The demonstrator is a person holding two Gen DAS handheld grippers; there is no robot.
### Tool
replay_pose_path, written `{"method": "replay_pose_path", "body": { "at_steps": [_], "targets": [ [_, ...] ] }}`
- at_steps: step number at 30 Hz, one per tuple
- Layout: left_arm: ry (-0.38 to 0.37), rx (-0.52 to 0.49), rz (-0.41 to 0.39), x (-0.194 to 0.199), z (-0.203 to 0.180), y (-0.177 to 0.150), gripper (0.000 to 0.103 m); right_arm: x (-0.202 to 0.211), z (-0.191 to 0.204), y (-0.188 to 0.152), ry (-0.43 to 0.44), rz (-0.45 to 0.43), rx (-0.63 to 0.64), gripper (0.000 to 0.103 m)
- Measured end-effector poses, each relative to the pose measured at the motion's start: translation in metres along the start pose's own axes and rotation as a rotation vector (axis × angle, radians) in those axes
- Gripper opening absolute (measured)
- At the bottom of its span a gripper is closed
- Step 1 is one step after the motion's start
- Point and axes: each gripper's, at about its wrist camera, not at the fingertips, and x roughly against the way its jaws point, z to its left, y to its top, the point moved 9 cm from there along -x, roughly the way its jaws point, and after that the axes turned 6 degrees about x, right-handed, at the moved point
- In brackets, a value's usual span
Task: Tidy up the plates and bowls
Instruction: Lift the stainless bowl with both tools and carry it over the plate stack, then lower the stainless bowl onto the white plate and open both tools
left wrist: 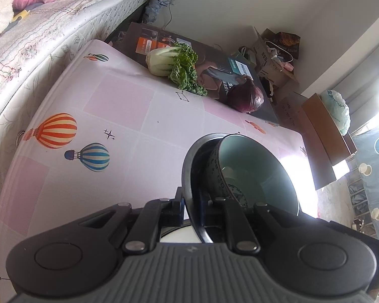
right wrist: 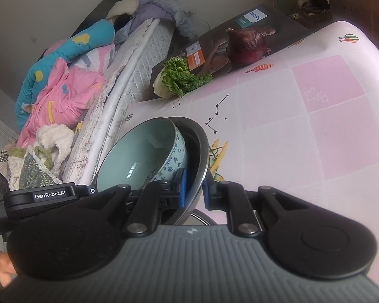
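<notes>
A dark, shallow plate [left wrist: 188,169] carries a pale teal bowl [left wrist: 255,171] with blue patterns on its outer wall. My left gripper [left wrist: 192,203] is shut on the plate's rim, its blue pads on either side of the edge. In the right wrist view the same plate [right wrist: 202,149] and bowl [right wrist: 141,154] appear, and my right gripper [right wrist: 195,189] is shut on the opposite rim. The plate hangs above the pink tablecloth [left wrist: 118,106]. The left gripper's black body [right wrist: 50,196] shows beyond the bowl.
A bok choy [left wrist: 173,64] and a red onion [left wrist: 246,98] lie on a dark printed box [left wrist: 214,58] at the table's far edge. A bed [left wrist: 45,32] with bedding runs along one side. Cardboard boxes [left wrist: 323,131] stand past the table. Another round dish rim [right wrist: 202,216] shows below the plate.
</notes>
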Motion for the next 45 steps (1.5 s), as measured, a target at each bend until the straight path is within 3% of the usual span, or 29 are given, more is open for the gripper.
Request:
{"method": "replay_pose_path", "body": {
  "at_steps": [12,23,33,39,42,43,45],
  "targets": [
    [-0.005,0.002,0.017,0.015,0.019,-0.038,0.012,0.02,0.007,-0.046,-0.004,0.022,0.016,0.013],
    [0.017,-0.018,0.043,0.027,0.041,-0.088,0.012,0.029,0.006,-0.109,0.0,0.055,0.014,0.013],
    [0.02,-0.096,0.034,0.032,0.041,-0.108,0.014,0.03,0.004,-0.125,-0.037,0.052,0.08,0.016],
    [-0.003,-0.135,-0.004,0.048,0.04,-0.112,0.024,0.035,0.007,-0.122,-0.066,0.034,0.119,0.019],
    [-0.001,-0.169,-0.042,0.06,0.036,-0.114,0.037,0.041,0.006,-0.12,-0.06,0.014,0.104,0.021],
    [0.004,-0.181,-0.054,0.064,0.036,-0.115,0.044,0.044,0.005,-0.12,-0.057,0.006,0.097,0.024],
    [0.016,-0.204,-0.077,0.073,0.035,-0.116,0.053,0.053,0.002,-0.12,-0.074,-0.022,0.091,0.041]
  ]
}}
